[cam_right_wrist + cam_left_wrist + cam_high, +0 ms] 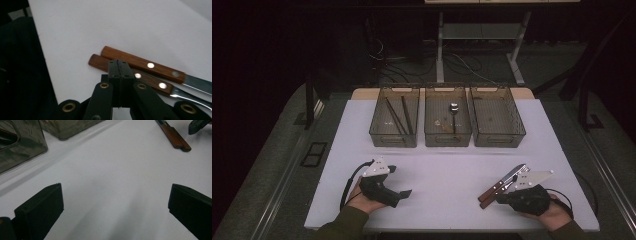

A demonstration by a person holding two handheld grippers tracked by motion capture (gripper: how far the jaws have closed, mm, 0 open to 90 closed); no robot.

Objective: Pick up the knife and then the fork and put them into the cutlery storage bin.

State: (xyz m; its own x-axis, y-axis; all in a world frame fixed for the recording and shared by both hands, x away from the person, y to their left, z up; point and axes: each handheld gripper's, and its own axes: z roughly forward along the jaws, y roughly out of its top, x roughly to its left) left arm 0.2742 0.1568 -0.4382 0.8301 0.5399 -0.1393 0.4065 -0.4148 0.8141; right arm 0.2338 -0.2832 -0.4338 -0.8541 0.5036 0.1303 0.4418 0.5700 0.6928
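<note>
Jaws of right gripper (119, 65) together, empty, just over wooden-handled knives (140, 71); handles point toward it. Left gripper (399, 194) jaws apart, farther off.

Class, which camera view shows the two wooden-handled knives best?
The right gripper view: the knives lie close, handles and rivets clear. The high view shows them small beside the right gripper; the left gripper view catches the handle ends.
</note>
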